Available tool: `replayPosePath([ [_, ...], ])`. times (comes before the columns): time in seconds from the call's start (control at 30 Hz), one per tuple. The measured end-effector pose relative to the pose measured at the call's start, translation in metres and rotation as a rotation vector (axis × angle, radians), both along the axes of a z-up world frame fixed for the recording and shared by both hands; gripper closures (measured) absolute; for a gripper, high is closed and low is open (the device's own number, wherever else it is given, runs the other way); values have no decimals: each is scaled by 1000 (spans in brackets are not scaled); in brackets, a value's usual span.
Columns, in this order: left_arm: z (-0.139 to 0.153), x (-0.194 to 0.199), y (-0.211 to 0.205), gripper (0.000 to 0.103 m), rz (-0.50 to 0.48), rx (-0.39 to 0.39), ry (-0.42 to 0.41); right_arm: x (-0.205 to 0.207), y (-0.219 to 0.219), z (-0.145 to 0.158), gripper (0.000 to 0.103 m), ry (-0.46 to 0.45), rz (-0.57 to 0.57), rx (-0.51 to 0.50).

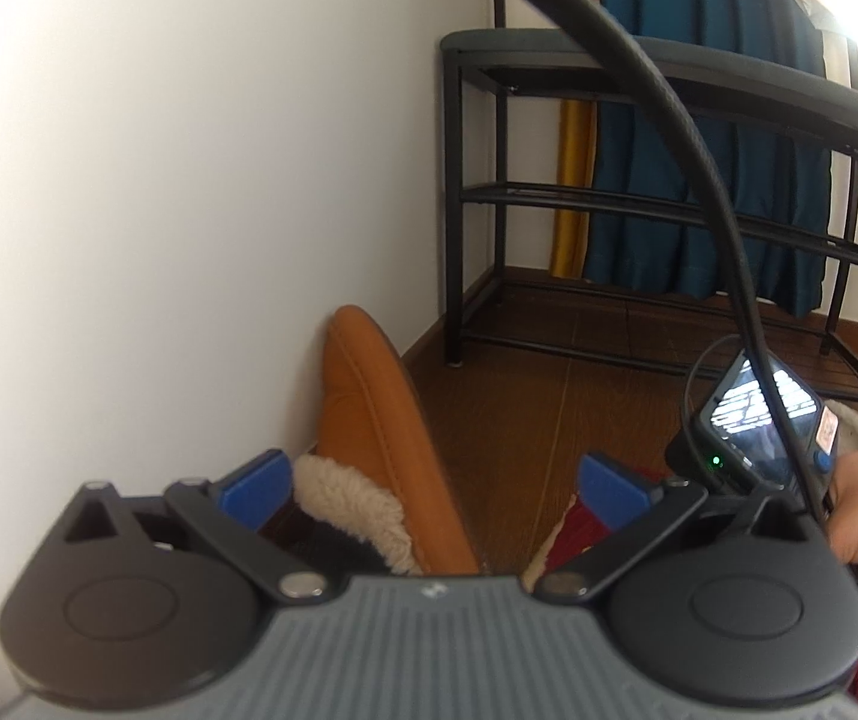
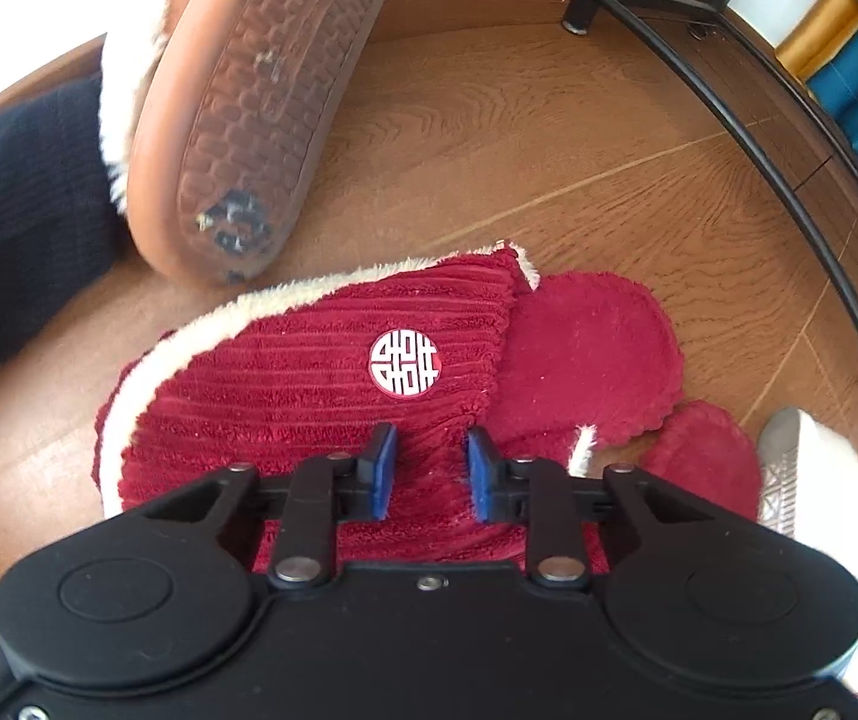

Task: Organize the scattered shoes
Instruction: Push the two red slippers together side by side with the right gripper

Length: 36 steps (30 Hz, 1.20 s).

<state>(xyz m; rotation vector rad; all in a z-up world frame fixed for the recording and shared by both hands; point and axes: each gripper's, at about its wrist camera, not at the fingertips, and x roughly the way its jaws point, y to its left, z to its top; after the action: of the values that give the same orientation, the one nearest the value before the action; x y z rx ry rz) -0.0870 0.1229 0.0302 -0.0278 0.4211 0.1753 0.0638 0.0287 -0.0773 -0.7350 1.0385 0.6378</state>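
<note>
Right wrist view: the wooden floor (image 2: 579, 180) filled most of the frame.
Shoe rack: a black metal shoe rack (image 1: 639, 204) stood against the white wall (image 1: 189, 210), before a blue curtain (image 1: 699, 138).
Brown slipper: a fleece-lined brown slipper (image 1: 381, 420) lay tipped on its side by the wall, its treaded sole facing the right camera.
Red slipper: a red corduroy slipper (image 2: 321, 384) lay on the floor directly under the right gripper (image 2: 432, 471).
Writing: a round white badge (image 2: 404, 371) on it bore a Chinese-style character.
Right gripper: narrowly parted, pads resting against the corduroy; whether it pinched the fabric could not be told.
Left gripper (image 1: 435, 486): spread wide, holding nothing, the brown slipper between its pads and ahead.
</note>
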Motion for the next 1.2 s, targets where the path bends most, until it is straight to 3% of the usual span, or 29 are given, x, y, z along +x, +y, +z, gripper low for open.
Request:
replayPosePath([
  [0.43,5,-8,-3,1,-10,3,-3,-11,-9,-2,80,-45,151,-150],
  [0.5,6,-8,-3,1,-10,0,-4,-6,-16,7,77,-22,79,-52],
  [0.57,8,-9,-2,1,-13,-10,-10,-1,-30,22,55,10,-37,111],
  [0.6,9,-10,-2,1,-15,-14,-15,0,-44,32,37,26,-121,232],
  [0.63,10,-11,-1,1,-15,-19,-20,1,-58,43,28,43,-204,354],
  [0.73,12,-14,2,1,-16,-48,-32,-17,-101,60,22,-26,-442,597],
  [0.83,11,-16,4,1,-25,-72,-29,-54,-126,51,13,-170,-654,674],
  [0.93,8,-17,3,1,-46,-69,-19,-76,-130,24,14,-185,-823,682],
  [1.03,6,-20,4,1,-50,-67,-16,-86,-120,3,9,-222,-889,636],
  [1.1,5,-22,7,1,-44,-69,-13,-82,-106,-10,7,-206,-864,588],
  [1.2,2,-21,12,1,-31,-77,-4,-77,-79,-30,5,-227,-737,417],
])
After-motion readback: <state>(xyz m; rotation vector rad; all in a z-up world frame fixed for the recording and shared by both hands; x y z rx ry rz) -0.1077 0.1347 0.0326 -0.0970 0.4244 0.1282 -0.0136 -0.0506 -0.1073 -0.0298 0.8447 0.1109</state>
